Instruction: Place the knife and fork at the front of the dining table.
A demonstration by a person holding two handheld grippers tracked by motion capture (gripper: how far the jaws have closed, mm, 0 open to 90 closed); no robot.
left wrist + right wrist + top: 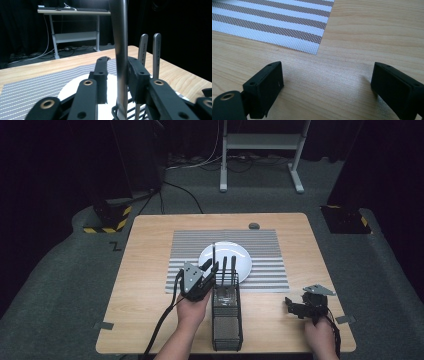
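A black mesh cutlery holder stands at the table's front middle, with two metal handles sticking up from it. My left gripper is beside its far left corner, shut on a third upright metal utensil handle whose lower end goes down into the holder's rim. The other two handles stand just right of the jaws. Behind lies a white plate on a grey striped placemat. My right gripper rests low at the front right, open over bare wood, holding nothing.
A small dark object lies near the table's far edge. The placemat corner is ahead-left of the right gripper. A white desk frame and cables stand on the floor beyond the wooden table.
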